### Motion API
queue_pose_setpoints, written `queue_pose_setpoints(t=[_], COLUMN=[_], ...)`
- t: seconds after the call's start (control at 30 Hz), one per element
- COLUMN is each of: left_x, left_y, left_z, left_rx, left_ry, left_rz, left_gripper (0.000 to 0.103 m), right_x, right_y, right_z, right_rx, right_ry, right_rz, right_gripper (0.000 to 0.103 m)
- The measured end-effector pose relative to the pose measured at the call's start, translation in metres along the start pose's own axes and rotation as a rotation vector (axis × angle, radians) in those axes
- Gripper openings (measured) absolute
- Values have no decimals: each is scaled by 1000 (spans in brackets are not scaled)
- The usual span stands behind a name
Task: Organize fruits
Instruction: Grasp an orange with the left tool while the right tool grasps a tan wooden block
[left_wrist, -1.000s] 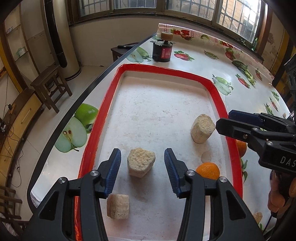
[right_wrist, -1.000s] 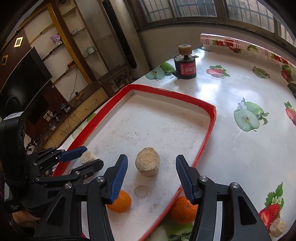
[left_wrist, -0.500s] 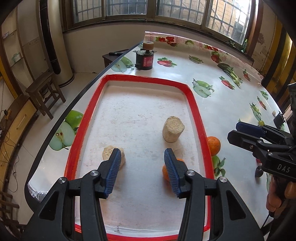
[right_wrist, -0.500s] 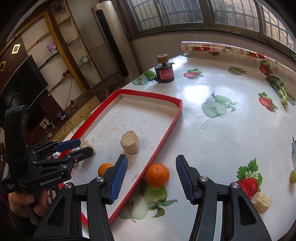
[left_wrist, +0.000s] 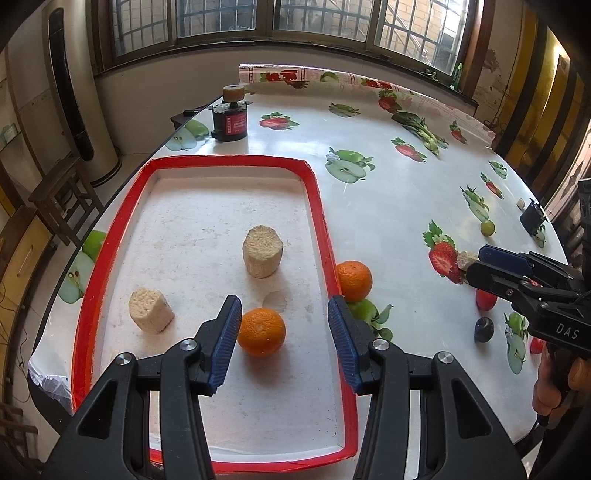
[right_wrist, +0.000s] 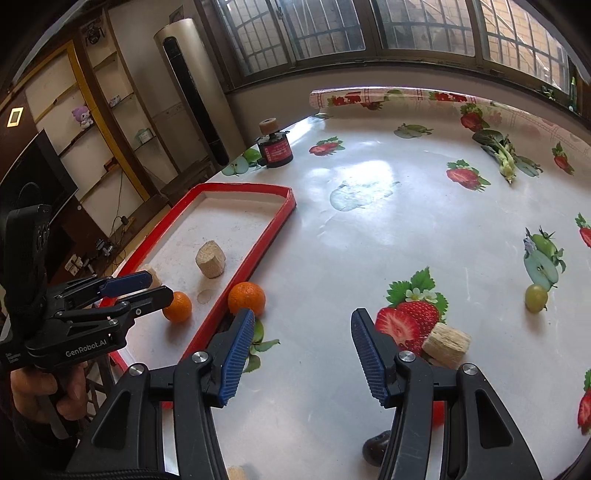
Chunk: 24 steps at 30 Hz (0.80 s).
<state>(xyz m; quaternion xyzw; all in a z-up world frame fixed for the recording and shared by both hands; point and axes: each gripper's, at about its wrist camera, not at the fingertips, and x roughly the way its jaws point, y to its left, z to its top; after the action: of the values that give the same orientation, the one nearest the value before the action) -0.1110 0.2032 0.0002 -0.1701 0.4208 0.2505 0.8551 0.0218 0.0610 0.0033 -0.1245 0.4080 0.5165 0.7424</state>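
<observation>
A red-rimmed tray holds one orange and two beige cylinders. My left gripper hovers open over the tray's near right part, the orange below its left finger and untouched. A second orange lies on the table just outside the tray's right rim. In the right wrist view that outside orange sits ahead of the left finger of my right gripper, which is open over bare tablecloth. A green grape, a dark plum and a red fruit lie loose on the right.
A beige block rests by a printed strawberry near my right finger. A black jar with a cork top stands at the far left table edge. The tablecloth carries printed fruit. A small dark object sits at the right edge.
Both grippers have shifted to the right. The left one went from over a beige cylinder to over the orange in the tray; the right one left the tray for the open table.
</observation>
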Motion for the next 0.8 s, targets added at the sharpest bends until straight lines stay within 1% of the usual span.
queue_pose_setpoints(t=[0.2, 0.33, 0.5, 0.63, 0.8], left_x=[-3, 2, 13, 24, 37], left_y=[-26, -49, -73, -86, -84], left_z=[-1, -4, -7, -12, -14], left_rx=[34, 65, 78, 87, 62], left_ry=[-4, 13, 50, 81, 108], left_rz=[-56, -91, -159, -161, -135], left_gripper=[47, 47, 47, 47, 47], right_x=[-27, -40, -50, -56, -53], right_y=[-31, -53, -72, -81, -88], right_z=[-19, -30, -41, -45, -45], right_rx=[49, 92, 126, 145, 158], right_ry=[-22, -30, -37, -45, -43], right_rz=[-48, -77, -101, -113, -119], right_gripper=[56, 56, 56, 56, 56])
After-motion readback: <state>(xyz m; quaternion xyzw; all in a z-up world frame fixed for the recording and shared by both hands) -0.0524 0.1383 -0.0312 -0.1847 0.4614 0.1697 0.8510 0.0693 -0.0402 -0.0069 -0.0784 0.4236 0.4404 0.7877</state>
